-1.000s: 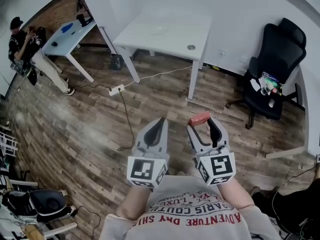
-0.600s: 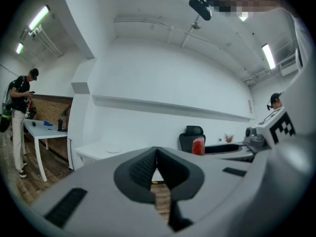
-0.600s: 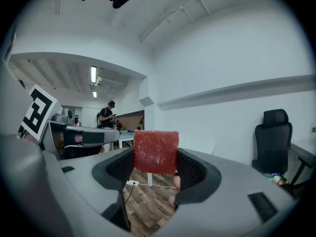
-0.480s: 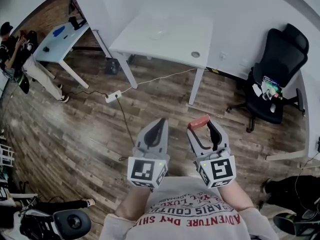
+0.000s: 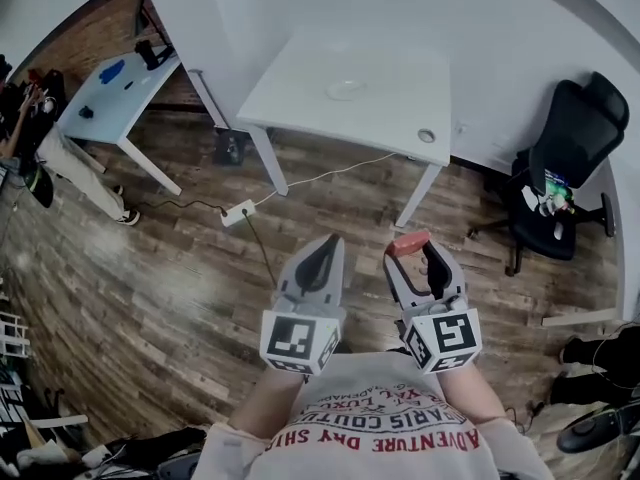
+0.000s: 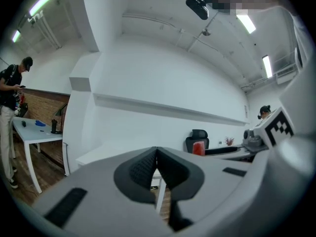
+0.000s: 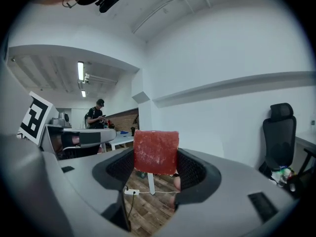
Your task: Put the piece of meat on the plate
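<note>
The right claw [image 5: 414, 252] has its two jaws closed on the meat [image 7: 156, 152], a red square piece that stands between the ribbed pads and rises a little above the jaw tips. The left claw [image 5: 326, 250] is fully closed, with its jaws pressed together, and it holds nothing. Both claws are in the air in front of the person's chest, side by side and a little apart, at about 6 o'clock in the head view, above the wooden floor [image 5: 170, 268]. The meat is not on the plate [image 5: 345, 90], a pale round shape that lies on the white bench [image 5: 300, 83] at 12 o'clock, well apart from the claws. A black chair [image 5: 572, 153] stands at 2 o'clock, with some small colourful things on its seat. A second bench [image 5: 105, 93] stands at 10 o'clock and carries a blue thing and some dark things. A person [image 5: 35, 163] stands beside it at the picture's edge, at 9 o'clock. A white power strip [image 5: 238, 213] lies on the floor at 11 o'clock from the claws, and its cable runs under the white bench.
</note>
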The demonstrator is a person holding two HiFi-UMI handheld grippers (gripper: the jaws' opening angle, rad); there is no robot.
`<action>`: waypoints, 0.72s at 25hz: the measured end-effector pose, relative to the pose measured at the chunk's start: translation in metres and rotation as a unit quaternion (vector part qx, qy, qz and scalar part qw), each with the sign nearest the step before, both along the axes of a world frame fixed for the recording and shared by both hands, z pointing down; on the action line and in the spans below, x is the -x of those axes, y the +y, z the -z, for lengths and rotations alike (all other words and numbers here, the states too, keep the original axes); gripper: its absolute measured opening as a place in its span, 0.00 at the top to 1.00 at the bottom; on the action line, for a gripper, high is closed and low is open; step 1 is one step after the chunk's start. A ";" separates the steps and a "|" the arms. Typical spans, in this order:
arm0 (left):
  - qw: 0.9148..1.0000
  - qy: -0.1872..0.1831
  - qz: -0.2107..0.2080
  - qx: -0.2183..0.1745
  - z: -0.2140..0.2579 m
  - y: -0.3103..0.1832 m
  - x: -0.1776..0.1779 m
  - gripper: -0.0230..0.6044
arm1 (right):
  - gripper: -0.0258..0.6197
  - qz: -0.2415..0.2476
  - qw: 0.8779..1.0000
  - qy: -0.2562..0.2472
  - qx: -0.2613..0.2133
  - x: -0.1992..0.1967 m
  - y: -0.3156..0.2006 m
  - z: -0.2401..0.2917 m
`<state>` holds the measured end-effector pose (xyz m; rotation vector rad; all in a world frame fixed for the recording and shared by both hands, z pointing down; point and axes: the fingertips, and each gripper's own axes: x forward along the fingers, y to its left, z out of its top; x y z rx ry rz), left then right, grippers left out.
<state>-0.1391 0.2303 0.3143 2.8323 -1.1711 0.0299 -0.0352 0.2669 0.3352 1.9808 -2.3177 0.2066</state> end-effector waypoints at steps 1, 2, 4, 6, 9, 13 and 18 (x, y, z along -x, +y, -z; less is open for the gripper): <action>1.000 0.001 -0.001 0.000 0.001 -0.009 0.008 0.95 | 0.53 -0.002 1.000 0.001 -0.001 0.007 -0.009 0.001; 1.000 0.001 -0.001 -0.001 0.002 -0.017 0.015 0.95 | 0.53 -0.003 1.000 0.001 -0.002 0.013 -0.017 0.002; 1.000 -0.003 0.005 -0.010 0.003 -0.031 0.029 0.95 | 0.53 -0.006 1.000 0.003 -0.001 0.023 -0.032 0.003; 1.000 -0.009 0.014 -0.022 0.004 -0.042 0.038 0.95 | 0.53 -0.008 1.000 0.006 0.006 0.031 -0.046 0.000; 1.000 -0.005 0.015 -0.012 -0.005 -0.058 0.045 0.95 | 0.53 -0.004 1.000 0.005 0.018 0.039 -0.066 -0.008; 1.000 -0.003 0.018 0.003 -0.016 -0.090 0.047 0.95 | 0.53 0.003 1.000 0.001 0.021 0.039 -0.094 -0.016; 0.999 -0.010 0.031 0.007 -0.024 -0.135 0.035 0.95 | 0.53 0.016 1.000 -0.009 0.018 0.024 -0.141 -0.023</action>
